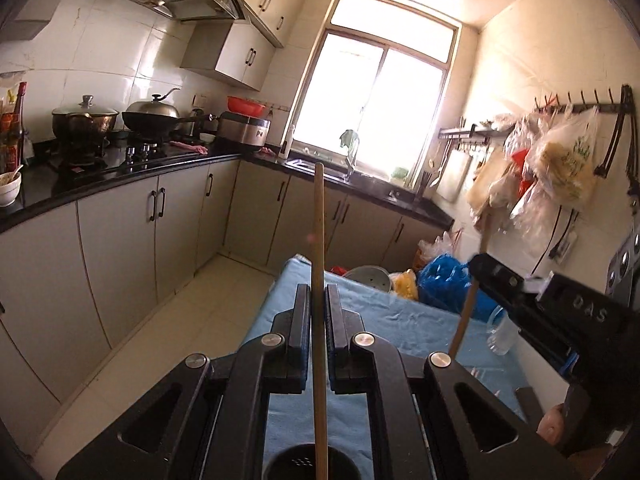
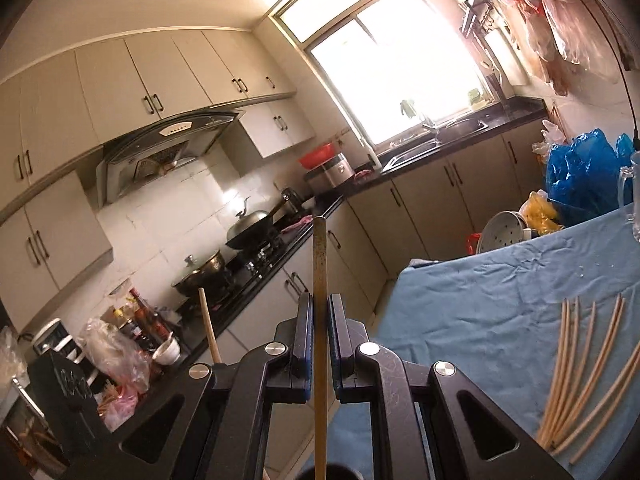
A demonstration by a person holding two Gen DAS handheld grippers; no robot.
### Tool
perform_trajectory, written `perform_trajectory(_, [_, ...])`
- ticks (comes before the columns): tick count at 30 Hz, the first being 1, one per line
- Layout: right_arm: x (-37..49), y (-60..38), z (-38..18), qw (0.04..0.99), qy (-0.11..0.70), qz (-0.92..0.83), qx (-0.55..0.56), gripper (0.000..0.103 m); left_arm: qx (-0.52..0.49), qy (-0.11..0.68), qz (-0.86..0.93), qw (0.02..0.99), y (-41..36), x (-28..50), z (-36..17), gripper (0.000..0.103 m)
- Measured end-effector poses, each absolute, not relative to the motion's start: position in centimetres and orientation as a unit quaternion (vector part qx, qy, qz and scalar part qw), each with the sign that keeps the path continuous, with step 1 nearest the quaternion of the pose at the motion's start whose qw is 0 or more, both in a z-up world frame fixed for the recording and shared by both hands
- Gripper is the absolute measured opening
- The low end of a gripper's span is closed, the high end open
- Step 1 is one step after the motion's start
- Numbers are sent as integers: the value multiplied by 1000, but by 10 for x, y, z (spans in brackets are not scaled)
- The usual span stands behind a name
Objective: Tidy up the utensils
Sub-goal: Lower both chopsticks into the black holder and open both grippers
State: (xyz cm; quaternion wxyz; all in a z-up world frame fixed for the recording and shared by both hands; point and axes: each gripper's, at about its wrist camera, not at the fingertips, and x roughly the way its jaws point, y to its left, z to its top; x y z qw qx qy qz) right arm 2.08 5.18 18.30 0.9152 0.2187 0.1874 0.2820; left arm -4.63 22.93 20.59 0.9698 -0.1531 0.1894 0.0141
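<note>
Your left gripper (image 1: 318,300) is clamped on one wooden chopstick (image 1: 319,240): both pads press its shaft, and the stick stands upright between them, its top end reaching well above the fingertips and its lower end running down toward a dark perforated holder (image 1: 308,462) at the bottom edge of the left view. Your right gripper (image 2: 320,312) grips a second chopstick (image 2: 319,264) the same way, pinched mid-shaft and standing upright, with a dark round rim just showing below it.

Each wrist view catches the other tool. The left view shows your right gripper off to its right side with its stick hanging below the fingers, and a bit of your hand (image 1: 554,426) at the lower right. The right view shows the top of the left-held stick poking up at its lower left.

Only the right view shows the loose chopsticks (image 2: 588,372) lying fanned on the blue cloth (image 2: 460,312); about eight, though they overlap near the bottom and the count is uncertain. A clear glass mug (image 2: 628,196) stands at the far right of the cloth. Only the left view shows the wall hooks hung with plastic bags (image 1: 560,160).

Counted: two grippers, two held chopsticks, one holder, one mug.
</note>
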Motion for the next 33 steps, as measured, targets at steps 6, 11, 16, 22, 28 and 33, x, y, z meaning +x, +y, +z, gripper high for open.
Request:
perform_trajectory(6, [27, 77, 146, 920, 223, 279, 160, 9, -142, 225, 25, 964, 229, -35, 171, 6])
perform_trajectory(11, [29, 76, 120, 915, 256, 276, 147, 9, -153, 237, 42, 959, 232, -39, 158, 6])
perform_trajectory(16, [28, 72, 114, 911, 270, 272, 150, 12, -167, 239, 47, 955, 235, -49, 156, 6])
perform_trajectory(22, [23, 60, 119, 910, 268, 266, 171, 47, -174, 241, 63, 953, 235, -63, 163, 24])
perform_trajectory(28, [6, 32, 131, 913, 259, 259, 179, 53, -182, 232, 74, 953, 234, -92, 176, 30])
perform_trajectory(33, [-7, -7, 119, 915, 272, 227, 193, 56, -173, 237, 71, 953, 215, -111, 181, 31])
